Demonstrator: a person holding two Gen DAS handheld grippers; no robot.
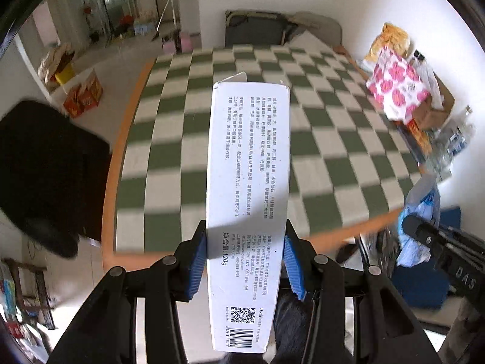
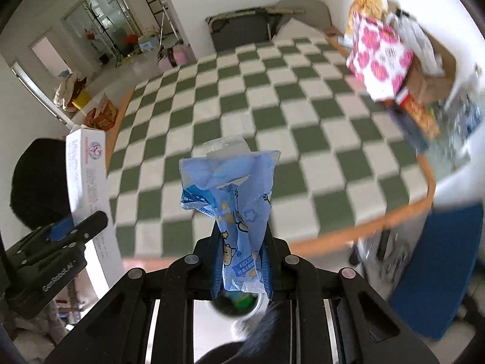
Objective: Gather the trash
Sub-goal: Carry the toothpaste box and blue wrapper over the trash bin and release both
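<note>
i have both pieces of trash in hand. my left gripper (image 1: 245, 261) is clamped on a long white toothpaste box (image 1: 247, 200), its blue pads pressing the two long sides near the barcode end, the torn flap end pointing out over the checkered table (image 1: 333, 157). my right gripper (image 2: 241, 268) is pinched tight on a crumpled blue tissue wrapper (image 2: 233, 188) with cartoon print, the bulk of it flaring up past the fingertips, also held above the near edge of that table.

judging by what i see, the picking-up part looks done for these two items: the green-and-white cloth shows nothing loose on it in either view. along the table's far right side sits a heap, a pink-flowered bag (image 1: 397, 88), cardboard, bottles, but i cannot tell whether that counts as trash to gather.

what is left, i think, is the drop-off. directly below the right gripper, off the table's near edge, i see a dark round opening (image 2: 238, 303) with something green inside, which may be a bin; too blurred to be sure. both items are yet to be released.
</note>
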